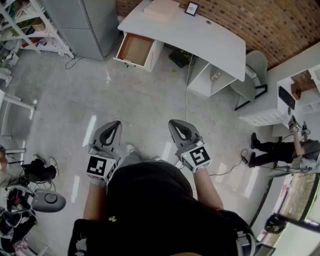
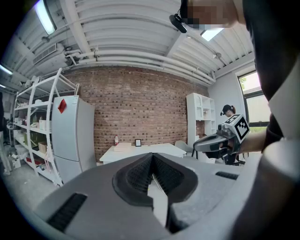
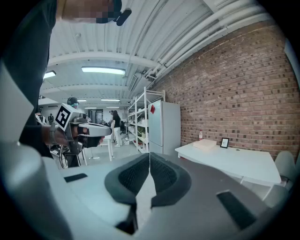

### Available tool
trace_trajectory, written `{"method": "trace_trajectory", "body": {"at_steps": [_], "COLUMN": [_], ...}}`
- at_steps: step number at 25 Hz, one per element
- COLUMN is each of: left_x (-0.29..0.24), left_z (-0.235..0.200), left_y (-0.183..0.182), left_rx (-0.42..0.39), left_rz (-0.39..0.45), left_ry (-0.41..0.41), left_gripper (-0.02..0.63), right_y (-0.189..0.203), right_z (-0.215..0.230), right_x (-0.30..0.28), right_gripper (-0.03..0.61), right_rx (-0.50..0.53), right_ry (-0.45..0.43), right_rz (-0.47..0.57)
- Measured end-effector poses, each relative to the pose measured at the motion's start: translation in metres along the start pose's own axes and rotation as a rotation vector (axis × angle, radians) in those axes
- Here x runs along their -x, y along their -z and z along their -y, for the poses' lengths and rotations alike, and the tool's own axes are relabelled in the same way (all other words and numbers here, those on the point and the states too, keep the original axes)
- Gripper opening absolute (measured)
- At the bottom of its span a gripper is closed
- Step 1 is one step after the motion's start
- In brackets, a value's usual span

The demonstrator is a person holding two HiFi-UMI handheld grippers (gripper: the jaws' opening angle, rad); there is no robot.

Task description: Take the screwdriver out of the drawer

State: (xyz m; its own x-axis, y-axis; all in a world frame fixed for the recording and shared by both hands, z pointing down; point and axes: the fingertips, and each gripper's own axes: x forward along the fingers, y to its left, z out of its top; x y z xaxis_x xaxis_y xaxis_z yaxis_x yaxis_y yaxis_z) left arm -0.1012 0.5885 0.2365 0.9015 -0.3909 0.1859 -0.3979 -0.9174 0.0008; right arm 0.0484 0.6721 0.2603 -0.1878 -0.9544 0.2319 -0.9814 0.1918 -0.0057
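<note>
The white desk [image 1: 200, 35] stands far ahead across the floor, its wooden drawer [image 1: 135, 50] pulled open at the desk's left end. No screwdriver can be made out from here. I hold both grippers at waist height, well short of the desk, and each one is empty. The left gripper [image 1: 114, 125] has its jaws together, as the left gripper view [image 2: 152, 155] shows. The right gripper [image 1: 176, 125] is shut too, its pads meeting in the right gripper view [image 3: 149, 155]. Each gripper camera shows the other gripper alongside.
A grey fridge [image 1: 85, 25] and a white shelf rack [image 1: 30, 30] stand left of the desk. A grey chair [image 1: 252, 75] and a white shelf unit [image 1: 270, 110] are on the right, where another person [image 1: 280, 147] stands. A flat box [image 1: 161, 7] lies on the desk. Cables cross the floor.
</note>
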Motion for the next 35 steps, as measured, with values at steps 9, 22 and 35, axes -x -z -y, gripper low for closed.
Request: {"method": "trace_trajectory", "body": {"at_steps": [9,22,35], "left_x": [-0.011,0.012,-0.072], "left_z": [-0.03,-0.133,-0.235], "left_y": [-0.001,0.044,0.052], "left_rx": [0.032,0.058,0.112], "left_rz": [0.028,-0.005,-0.066], "left_ry": [0.033,-0.014,-0.089], "left_gripper": [0.003,0.004,0.005], "right_y": [-0.003,0.003,0.0], "right_z": [-0.007,-0.035,0.033], "right_x": [-0.025,-0.119,-0.261], "right_gripper": [0.015,0.015,0.015], "right_rx": [0.006,0.009,-0.009], "right_ry": [0.006,-0.001,-0.09], "right_rz": [-0.04,-0.104,-0.128]}}
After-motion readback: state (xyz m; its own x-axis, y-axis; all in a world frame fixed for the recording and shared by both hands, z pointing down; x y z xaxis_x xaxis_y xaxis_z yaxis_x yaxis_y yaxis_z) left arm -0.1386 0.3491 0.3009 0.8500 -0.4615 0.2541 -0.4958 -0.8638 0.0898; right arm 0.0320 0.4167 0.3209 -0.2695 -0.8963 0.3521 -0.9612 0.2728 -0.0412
